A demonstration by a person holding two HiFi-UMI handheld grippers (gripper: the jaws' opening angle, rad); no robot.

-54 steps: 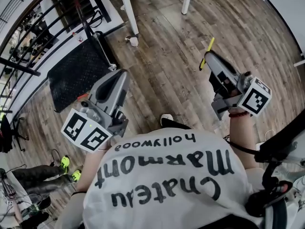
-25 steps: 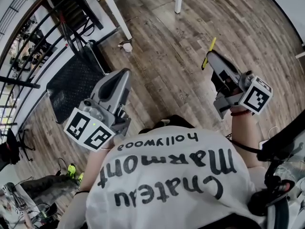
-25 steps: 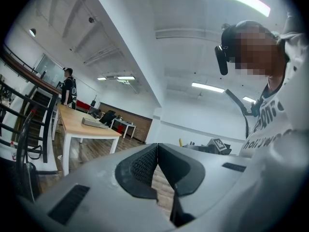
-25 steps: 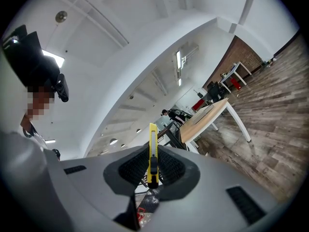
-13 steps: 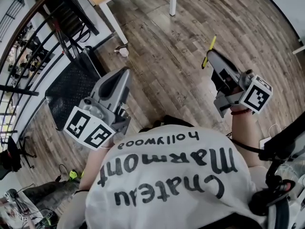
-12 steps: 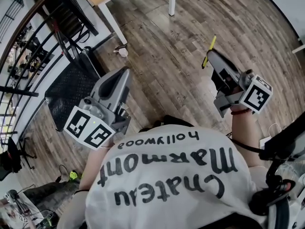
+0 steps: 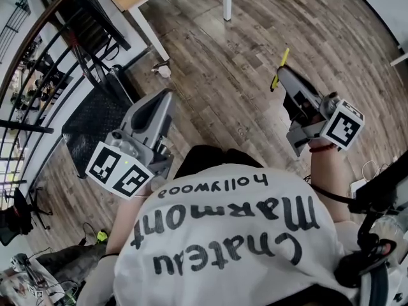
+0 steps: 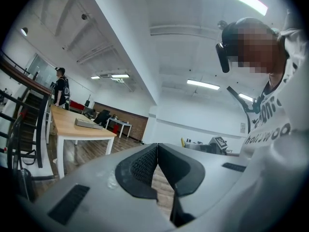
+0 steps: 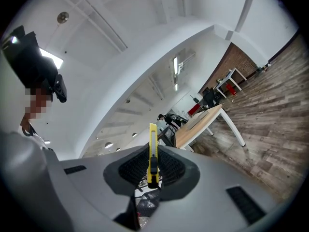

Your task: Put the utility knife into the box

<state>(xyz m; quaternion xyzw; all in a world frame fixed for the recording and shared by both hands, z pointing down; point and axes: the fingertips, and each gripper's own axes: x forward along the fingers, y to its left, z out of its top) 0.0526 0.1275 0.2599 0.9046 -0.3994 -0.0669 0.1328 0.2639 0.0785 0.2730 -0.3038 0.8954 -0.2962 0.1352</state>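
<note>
The yellow utility knife (image 7: 279,68) sticks out forward from my right gripper (image 7: 282,75), which is shut on it and held at chest height over the wooden floor. In the right gripper view the knife (image 9: 153,151) stands upright, pinched between the black pads of that gripper (image 9: 153,170). My left gripper (image 7: 166,97) is held level at the left with its jaws pressed together and nothing between them (image 8: 157,149). No box shows clearly; a flat grey thing (image 8: 89,123) lies on the wooden table (image 8: 72,129).
A wooden table with white legs (image 7: 145,25) stands ahead at the upper left. A black mat (image 7: 95,116) and black stair railings (image 7: 44,56) lie to the left. A person (image 8: 61,87) stands far off beyond the table.
Both grippers have kept nearly the same pose, the knife still held. The head view has shifted, so the table and floor have slid down and left in the picture.
</note>
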